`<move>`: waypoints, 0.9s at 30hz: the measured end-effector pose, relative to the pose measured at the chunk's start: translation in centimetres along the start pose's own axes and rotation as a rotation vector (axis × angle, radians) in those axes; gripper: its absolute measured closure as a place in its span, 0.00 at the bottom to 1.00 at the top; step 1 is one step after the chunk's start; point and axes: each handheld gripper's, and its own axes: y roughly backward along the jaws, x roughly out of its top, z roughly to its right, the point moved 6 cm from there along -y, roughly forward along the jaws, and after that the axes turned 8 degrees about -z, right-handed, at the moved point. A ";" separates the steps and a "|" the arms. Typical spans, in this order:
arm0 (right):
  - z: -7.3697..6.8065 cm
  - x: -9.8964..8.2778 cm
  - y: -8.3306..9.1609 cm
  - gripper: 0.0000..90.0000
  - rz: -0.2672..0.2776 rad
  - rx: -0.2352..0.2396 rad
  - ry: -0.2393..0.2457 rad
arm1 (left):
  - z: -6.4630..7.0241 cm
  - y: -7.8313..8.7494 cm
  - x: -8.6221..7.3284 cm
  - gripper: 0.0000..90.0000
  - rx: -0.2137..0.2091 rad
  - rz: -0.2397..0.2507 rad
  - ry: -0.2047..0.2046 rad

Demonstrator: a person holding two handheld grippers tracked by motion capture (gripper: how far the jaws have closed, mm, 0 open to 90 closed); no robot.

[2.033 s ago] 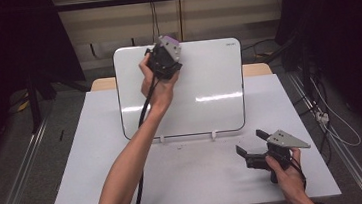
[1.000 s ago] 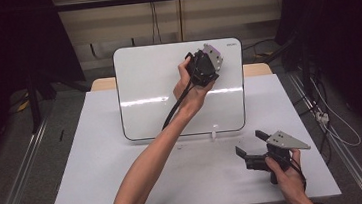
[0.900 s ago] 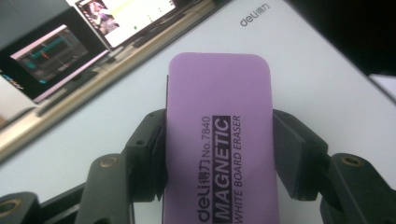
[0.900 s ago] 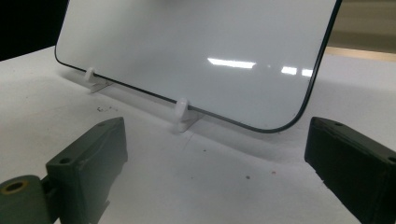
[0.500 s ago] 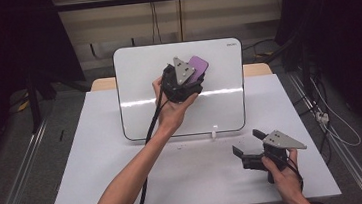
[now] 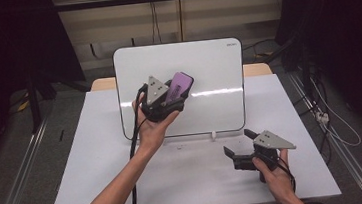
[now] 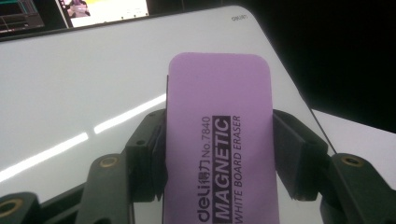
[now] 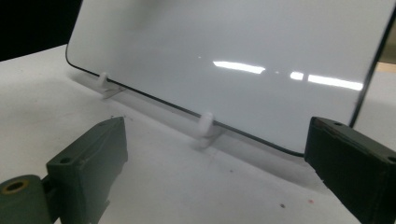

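A purple whiteboard eraser (image 6: 179,86) labelled "magnetic white board eraser" (image 7: 219,140) is clamped by its long sides in my left gripper (image 6: 174,95) (image 7: 219,154). The hand holds it up against the face of the white whiteboard (image 6: 205,64) (image 7: 84,79), left of the board's middle. The board stands tilted on the table and looks clean. My right gripper (image 6: 238,142) (image 8: 219,163) rests low on the table in front of the board's lower right corner. Its jaws are spread wide with nothing between them and point at the whiteboard (image 8: 243,46).
The white table (image 6: 89,166) carries the board, which rests on small white clip feet (image 6: 213,135) (image 8: 205,125). A black cable (image 6: 136,186) trails from the left gripper along the forearm. Dark curtains, cables and metal rails surround the table.
The left hand carried the eraser right across the upper board, then swept back left and a little down. The right gripper stayed nearly still.
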 end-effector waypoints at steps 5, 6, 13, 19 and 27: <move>-1.1 0.4 -0.4 0.07 0.007 0.025 0.010 | -0.2 1.6 -0.8 0.46 -0.009 0.013 0.030; -1.3 0.4 -0.5 0.06 0.005 0.028 0.014 | -0.2 1.9 -1.1 0.46 -0.007 0.012 0.023; -2.3 0.8 -1.3 0.06 0.004 0.042 0.032 | -0.3 3.1 -2.4 0.46 -0.018 0.009 0.043; -3.0 1.8 -2.3 0.06 0.021 0.055 0.022 | 0.0 3.9 -3.0 0.46 -0.047 0.025 0.077; -5.9 4.2 -3.6 0.03 0.099 0.110 0.027 | 0.3 4.7 -3.9 0.46 -0.095 0.066 0.162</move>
